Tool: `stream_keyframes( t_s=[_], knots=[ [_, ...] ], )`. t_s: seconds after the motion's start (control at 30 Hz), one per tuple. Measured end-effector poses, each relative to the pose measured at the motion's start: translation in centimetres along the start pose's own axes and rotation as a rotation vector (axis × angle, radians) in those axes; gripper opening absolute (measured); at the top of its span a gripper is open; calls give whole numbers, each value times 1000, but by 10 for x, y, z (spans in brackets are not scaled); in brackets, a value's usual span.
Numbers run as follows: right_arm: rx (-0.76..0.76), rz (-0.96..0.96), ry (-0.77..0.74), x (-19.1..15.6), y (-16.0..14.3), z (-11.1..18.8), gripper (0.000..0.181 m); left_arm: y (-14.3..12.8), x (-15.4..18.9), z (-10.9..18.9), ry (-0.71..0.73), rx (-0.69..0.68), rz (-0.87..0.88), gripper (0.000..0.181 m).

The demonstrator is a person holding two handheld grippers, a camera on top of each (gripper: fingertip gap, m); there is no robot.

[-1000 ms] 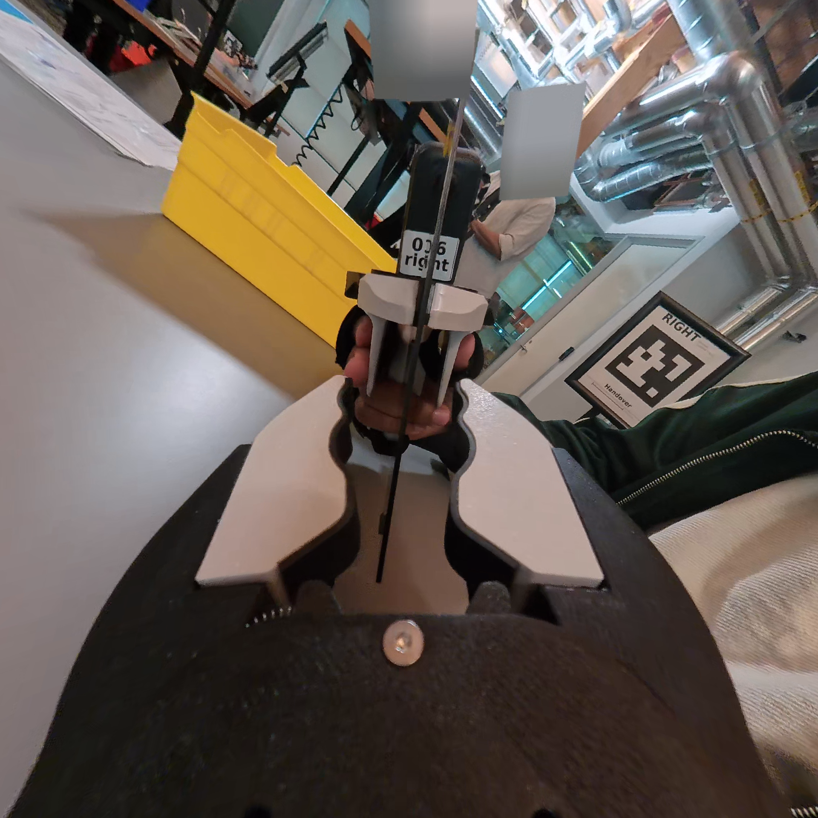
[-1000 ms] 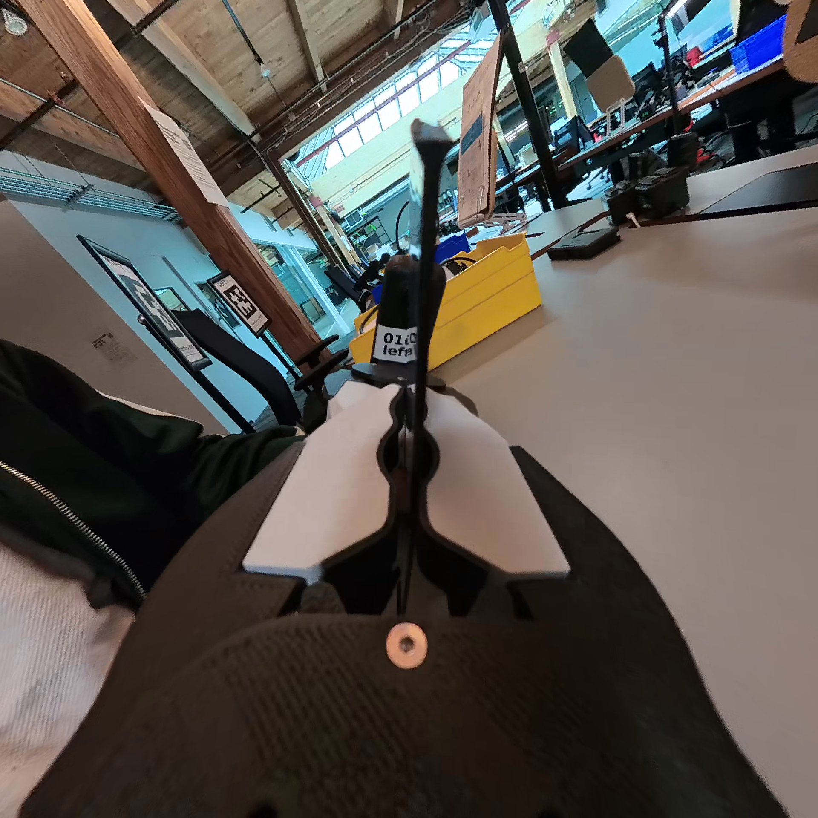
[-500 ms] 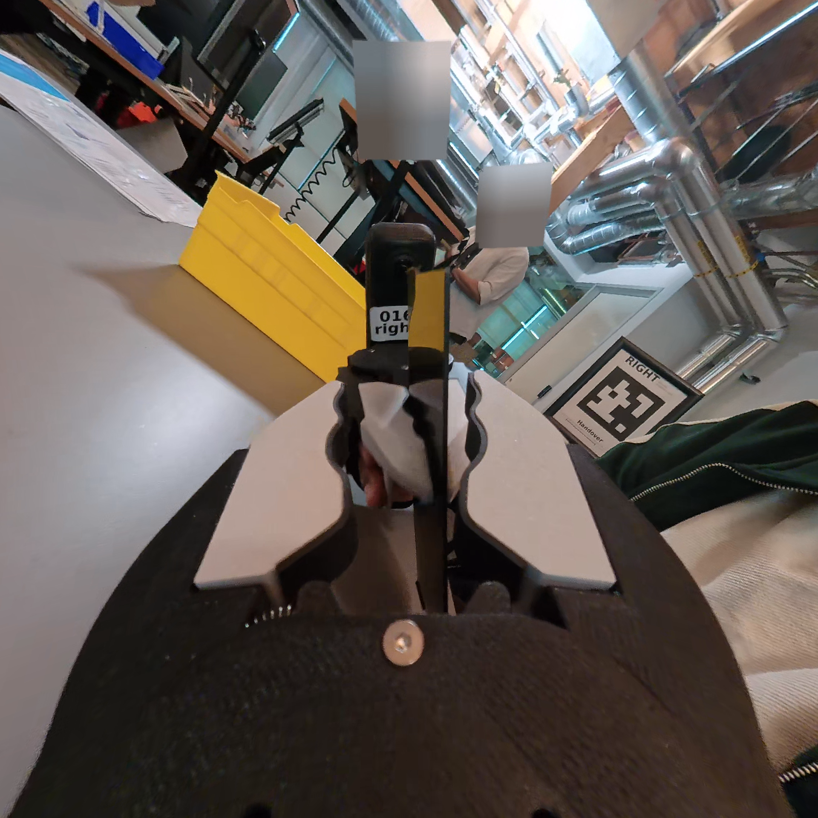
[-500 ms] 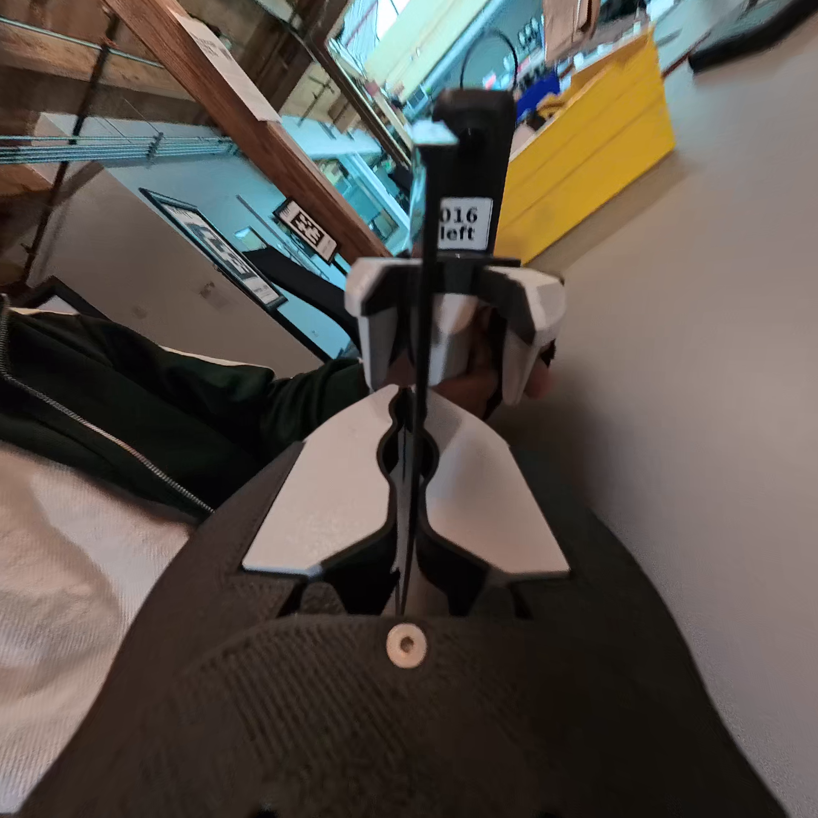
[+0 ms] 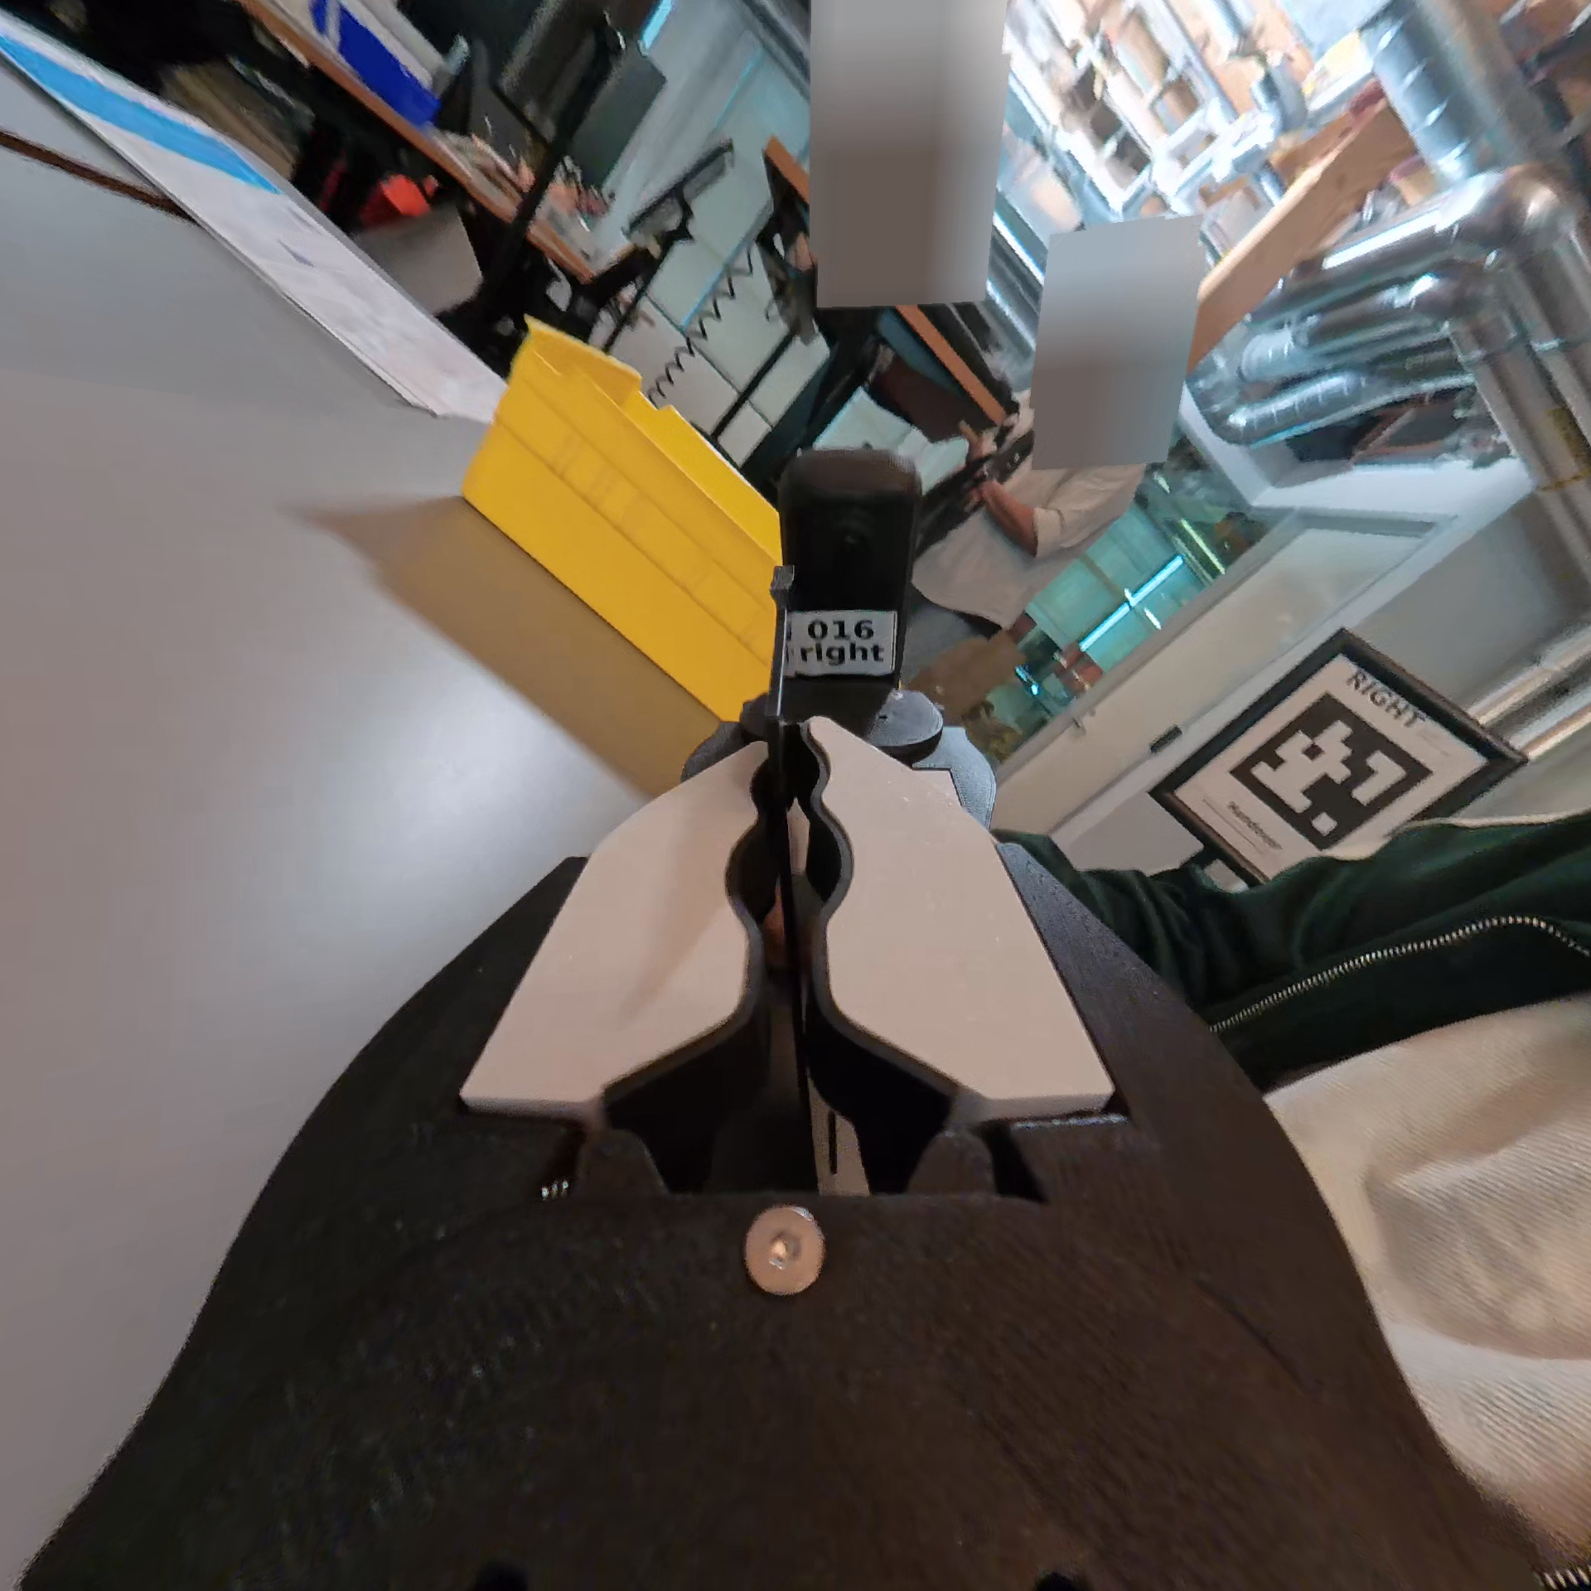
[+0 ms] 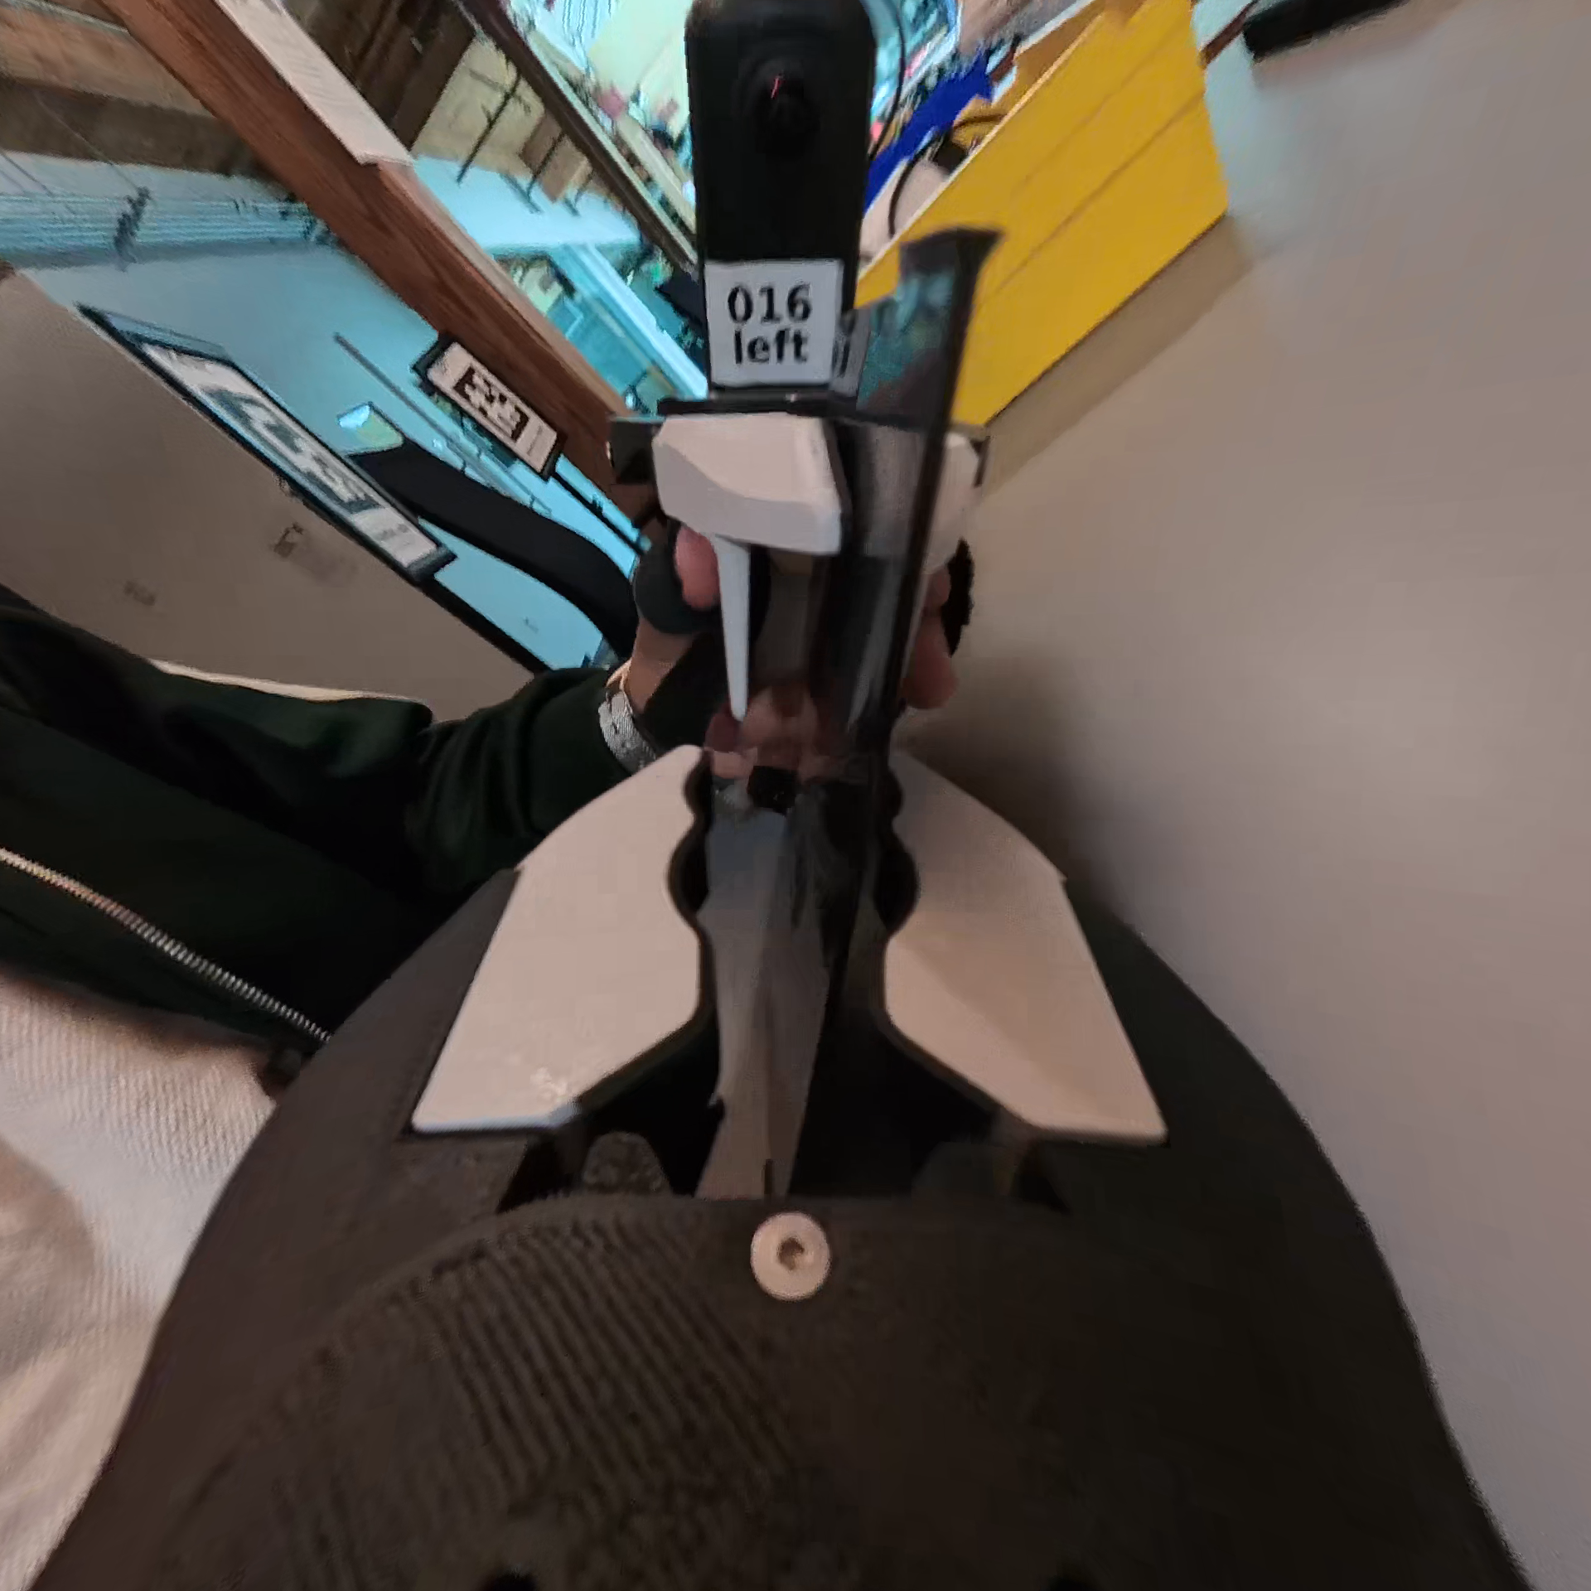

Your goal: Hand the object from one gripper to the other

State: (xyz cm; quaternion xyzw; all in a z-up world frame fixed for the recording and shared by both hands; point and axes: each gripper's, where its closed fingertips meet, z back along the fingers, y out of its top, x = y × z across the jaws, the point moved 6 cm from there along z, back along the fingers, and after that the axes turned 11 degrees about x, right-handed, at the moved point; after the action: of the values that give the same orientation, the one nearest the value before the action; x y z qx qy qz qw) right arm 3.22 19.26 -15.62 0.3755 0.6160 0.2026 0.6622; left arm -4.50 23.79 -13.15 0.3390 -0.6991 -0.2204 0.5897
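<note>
— Thin glossy black plate (image 5: 782, 663): where is it, from your end?

— Edge-on in my left wrist view, upright, clenched between the pale fingers of the left gripper (image 5: 788, 762). Its far tip stands up past the fingertips.

— And the right gripper (image 6: 796, 775)?

— Released. I see its two pale fingers (image 6: 585, 973) spread, the plate lying in the gap, nearer the right-hand one. Whether it touches that finger, I cannot tell.

— Surroundings?

— Both grippers face each other above the grey tabletop (image 5: 215, 775). Yellow plastic bin (image 5: 620, 551) rests on it, far side, well apart from the plate.
</note>
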Motion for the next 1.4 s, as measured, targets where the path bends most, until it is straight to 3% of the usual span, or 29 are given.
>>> stream_keyframes(
  t_s=[0.13, 0.43, 0.97, 1.03, 1.2, 1.3, 1.4],
  knots=[
    [87, -15, -25, 6, 10, 10, 48, 19, -5, 17, 17, 124, 23, 5],
    [133, -31, -30, 10, 16, 17, 41, 54, -22, 62, 49, 413, 102, 4],
    [-27, -54, 31, -3, -11, -13, 16, 50, -8, 49, -43, 397, 114, 5],
    [-21, -42, 30, -4, -11, -14, 3, 50, -9, 50, -51, 411, 126, 5],
    [-3, -36, 30, -5, -10, -15, 2, 52, -5, 48, -58, 427, 89, 5],
    [59, -30, 57, -7, -4, -14, 2, 53, -9, 47, -35, 471, 80, 52],
    [117, 2, 54, -9, 3, -10, 2, 51, -9, 44, -51, 471, 92, 60]
  ],
)
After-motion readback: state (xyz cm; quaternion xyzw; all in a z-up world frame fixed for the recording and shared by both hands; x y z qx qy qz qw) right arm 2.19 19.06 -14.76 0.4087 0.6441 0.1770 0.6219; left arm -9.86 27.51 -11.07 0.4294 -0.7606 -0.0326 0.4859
